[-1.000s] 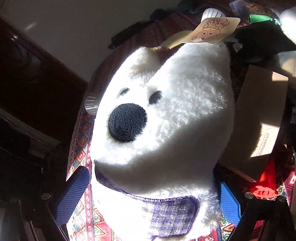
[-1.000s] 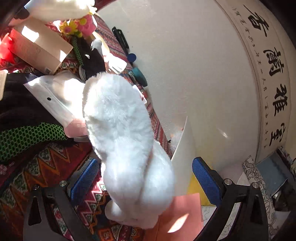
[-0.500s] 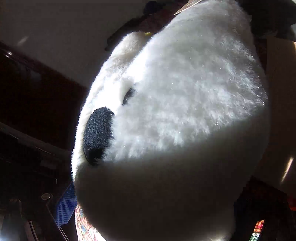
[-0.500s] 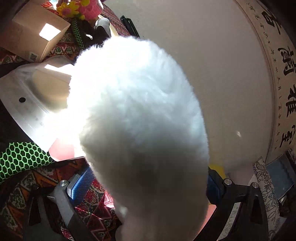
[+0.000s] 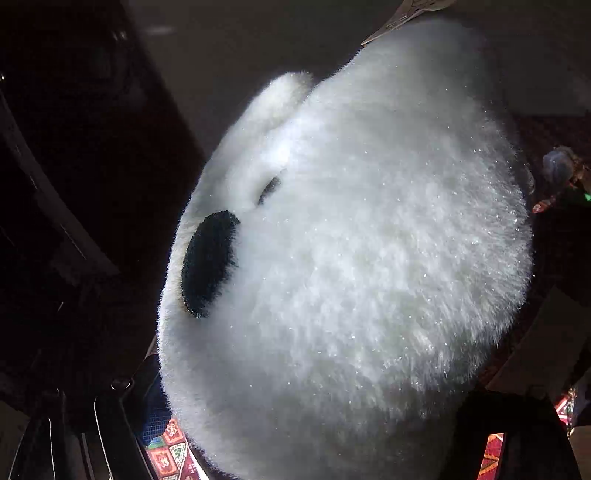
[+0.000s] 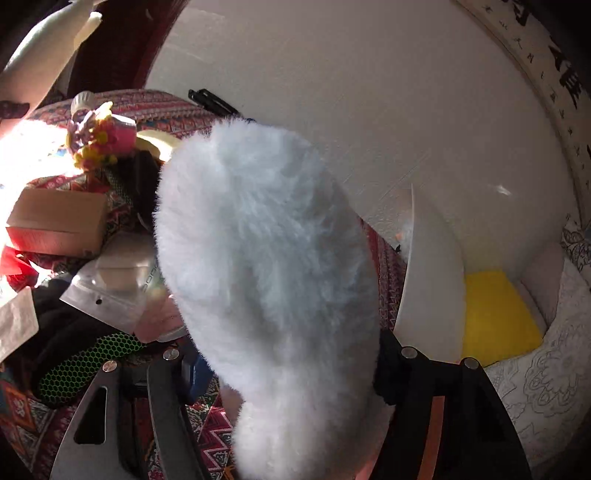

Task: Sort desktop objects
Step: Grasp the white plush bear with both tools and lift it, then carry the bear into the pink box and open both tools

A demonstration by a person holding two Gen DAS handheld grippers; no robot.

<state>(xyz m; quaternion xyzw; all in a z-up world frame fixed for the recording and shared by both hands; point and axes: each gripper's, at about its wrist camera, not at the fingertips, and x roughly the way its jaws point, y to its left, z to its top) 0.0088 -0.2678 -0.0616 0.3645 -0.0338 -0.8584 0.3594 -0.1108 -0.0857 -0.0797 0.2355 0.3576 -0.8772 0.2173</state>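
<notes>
Both grippers are closing on one white plush bear [image 5: 351,240]: the left gripper [image 5: 314,424] is gripping it under the head, its jaws pressed into the fur either side, and the right gripper [image 6: 288,369] is clamping a furry limb or body part [image 6: 266,258] between its blue pads [image 6: 195,369]. Which part the right one is holding cannot be told.

Position: the bear is filling the left view, black nose [image 5: 208,264] turned left, a card tag [image 5: 406,14] at its upper edge. It is sitting above the patterned bench [image 6: 207,435], seemingly lifted clear; contact underneath is hidden.

Step in hand, as judged: carrying the bear to its sorting place. A white bin [image 6: 436,295] with a yellow item [image 6: 495,314] inside is standing just right of the bear and looks the likely target. The next move is calling for both grippers travelling together, then releasing over the opening.

Count on the bench: one cardboard box [image 6: 59,225], one clear zip pouch [image 6: 118,284], one green mesh item [image 6: 85,365], one pink-and-yellow toy [image 6: 103,136].
</notes>
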